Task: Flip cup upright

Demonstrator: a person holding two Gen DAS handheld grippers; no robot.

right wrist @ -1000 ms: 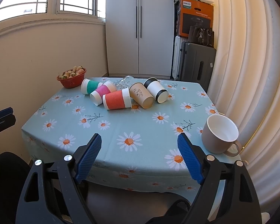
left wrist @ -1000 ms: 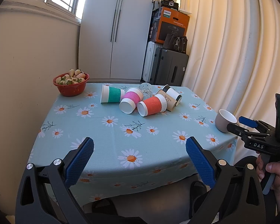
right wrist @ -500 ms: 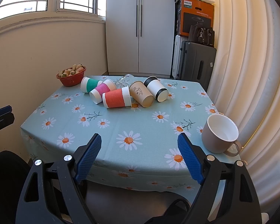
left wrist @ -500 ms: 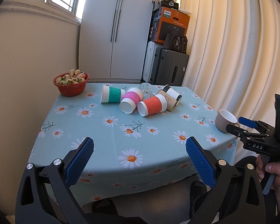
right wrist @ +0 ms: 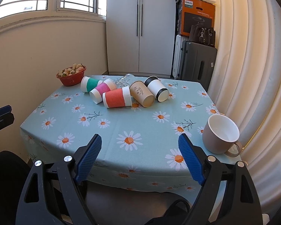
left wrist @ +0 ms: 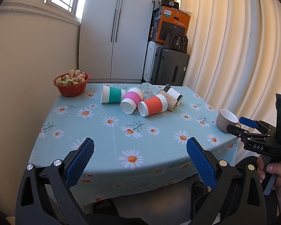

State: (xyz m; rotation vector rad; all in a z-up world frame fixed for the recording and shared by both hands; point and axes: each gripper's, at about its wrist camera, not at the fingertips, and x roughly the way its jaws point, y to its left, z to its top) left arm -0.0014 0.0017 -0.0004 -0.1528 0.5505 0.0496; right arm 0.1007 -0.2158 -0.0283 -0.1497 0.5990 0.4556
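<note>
Both hand-held grippers hang off the near edge of the bench (right wrist: 121, 120), which is covered in a pale blue daisy cloth. The left hand-held gripper (left wrist: 139, 162) has its blue pads spread wide with nothing between them, and the right hand-held gripper (right wrist: 139, 155) is equally wide apart and empty.

Five paper cups lie on their sides in a cluster toward the far end: a green-sleeved cup (left wrist: 112, 96), a pink-sleeved cup (left wrist: 131, 101), an orange-sleeved cup (left wrist: 153, 107), a tan cup (right wrist: 142, 93) and a black-rimmed white cup (right wrist: 157, 88). The right wrist view shows the tan and black-rimmed cups in full, mouths toward the camera; from the left wrist they are mostly hidden behind the orange one. A clear glass (right wrist: 124, 79) lies behind the cluster.

A beige mug (right wrist: 220, 133) stands upright at the bench's right near corner. The right wrist view looks into its white interior and shows the handle; in the left wrist view the right hand-held gripper's side profile covers the handle. A red bowl of strawberries (left wrist: 71, 83) sits at the far left corner.
</note>
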